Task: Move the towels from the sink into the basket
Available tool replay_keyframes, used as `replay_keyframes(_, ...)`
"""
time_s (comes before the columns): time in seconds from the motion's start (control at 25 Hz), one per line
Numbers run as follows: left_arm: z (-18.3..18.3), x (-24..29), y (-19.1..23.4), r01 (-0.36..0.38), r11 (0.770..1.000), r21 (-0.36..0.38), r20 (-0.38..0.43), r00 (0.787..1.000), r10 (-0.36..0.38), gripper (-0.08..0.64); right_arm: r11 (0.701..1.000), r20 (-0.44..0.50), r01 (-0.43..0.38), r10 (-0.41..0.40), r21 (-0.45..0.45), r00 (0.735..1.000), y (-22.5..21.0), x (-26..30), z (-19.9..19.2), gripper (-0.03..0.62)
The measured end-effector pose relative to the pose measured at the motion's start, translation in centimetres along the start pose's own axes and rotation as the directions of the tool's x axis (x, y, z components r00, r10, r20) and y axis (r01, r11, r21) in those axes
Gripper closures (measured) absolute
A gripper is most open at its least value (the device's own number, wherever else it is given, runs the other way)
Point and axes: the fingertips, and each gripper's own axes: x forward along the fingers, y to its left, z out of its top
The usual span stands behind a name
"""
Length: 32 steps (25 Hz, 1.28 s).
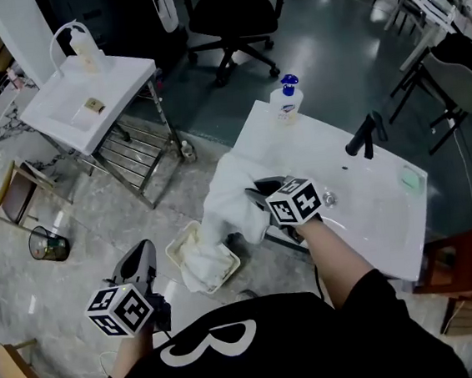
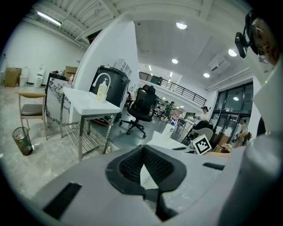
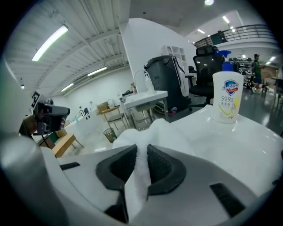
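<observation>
A white towel [image 1: 228, 189] lies bunched over the left edge of the white sink [image 1: 364, 212] and hangs down toward the floor. My right gripper [image 1: 255, 207] is at that edge, shut on a fold of the towel [image 3: 163, 132]; in the right gripper view the cloth is pinched between the black pads [image 3: 161, 165]. The cream basket [image 1: 179, 247] stands on the floor below the sink's left side, with another pale towel [image 1: 209, 266] in it. My left gripper [image 1: 142, 252] hovers left of the basket, shut [image 2: 142, 152] with nothing in it.
A soap bottle [image 1: 288, 101] and a black faucet [image 1: 366, 134] stand at the sink's far side, with a green pad [image 1: 409, 179] at its right. A second white wash stand [image 1: 84, 95], a waste bin [image 1: 47, 244] and an office chair [image 1: 231, 25] stand around.
</observation>
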Motion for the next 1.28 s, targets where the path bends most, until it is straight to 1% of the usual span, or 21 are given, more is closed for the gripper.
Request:
replay_keyframes(0.12, 0.1, -1.1, 0.0, 0.011, 1.0, -0.002, -0.003, 1.0, -0.011, 0.554, 1.0, 0.062, -0.005, 0.004, 0.02, 0.998, 1.7, -1.3, 1.5, 0.522)
replay_keyframes(0.36, -0.4, -4.0, 1.0, 0.02, 1.0, -0.016, -0.012, 1.0, -0.02, 0.554, 1.0, 0.163, -0.007, 0.003, 0.025, 0.987, 6.4, -4.5, 4.5, 0.522)
replay_keyframes(0.48, -0.9, -5.4, 1.9, 0.021, 0.999, -0.032, -0.011, 1.0, -0.022, 0.554, 1.0, 0.22, -0.014, 0.009, 0.02, 0.976, 8.7, -6.2, 6.4, 0.522)
replay_keyframes(0.64, -1.9, -7.5, 3.1, 0.02, 0.998, -0.053, -0.007, 1.0, -0.021, 0.554, 0.999, 0.298, -0.034, 0.03, 0.01, 0.954, 12.4, -8.3, 8.9, 0.523)
replay_keyframes(0.8, -1.9, -9.9, 4.2, 0.007, 0.998, -0.07, 0.021, 1.0, -0.005, 0.554, 0.995, 0.345, -0.092, 0.097, -0.031, 0.933, 17.4, -9.5, 11.5, 0.523)
replay_keyframes(1.0, -1.5, -13.7, 6.1, -0.027, 0.996, -0.08, 0.073, 0.997, 0.033, 0.554, 0.982, 0.356, -0.179, 0.189, -0.061, 0.915, 23.7, -9.2, 13.1, 0.523)
replay_keyframes(1.16, -1.8, -17.7, 9.0, -0.074, 0.993, -0.097, 0.113, 0.99, 0.085, 0.554, 0.959, 0.349, -0.269, 0.282, -0.085, 0.894, 29.5, -7.2, 13.2, 0.523)
replay_keyframes(1.28, -2.0, -19.7, 9.7, -0.122, 0.986, -0.117, 0.126, 0.983, 0.137, 0.554, 0.934, 0.328, -0.35, 0.354, -0.074, 0.876, 31.9, -6.2, 13.1, 0.523)
